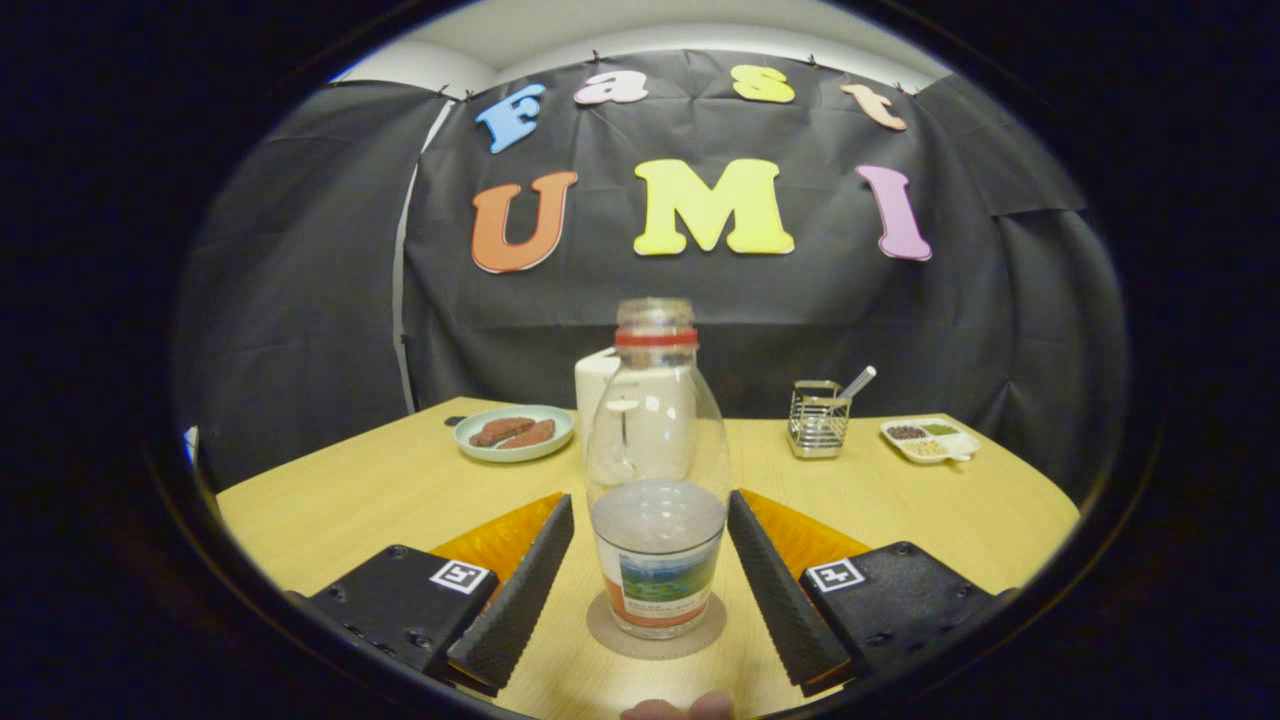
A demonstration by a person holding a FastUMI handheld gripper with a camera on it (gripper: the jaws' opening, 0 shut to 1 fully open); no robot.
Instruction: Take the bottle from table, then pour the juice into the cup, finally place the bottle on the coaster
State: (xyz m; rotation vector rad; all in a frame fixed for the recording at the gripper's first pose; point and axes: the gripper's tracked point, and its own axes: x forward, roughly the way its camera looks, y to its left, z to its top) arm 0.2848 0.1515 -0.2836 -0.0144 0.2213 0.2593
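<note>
A clear bottle (657,470) with a red ring at its neck and a printed label low on its body stands upright on a round brown coaster (610,632) on the wooden table (350,500). My gripper (650,505) is open, one finger on each side of the bottle's lower half with narrow gaps; the right finger is very near the glass. Just beyond the bottle stands a white cup (598,395), partly hidden by it and seen through the glass.
A pale plate (513,433) with brown food lies beyond the left finger. Beyond the right finger stand a metal wire holder (817,418) with a utensil and a white divided dish (929,439). A person's fingertip (680,708) shows near the table's front edge.
</note>
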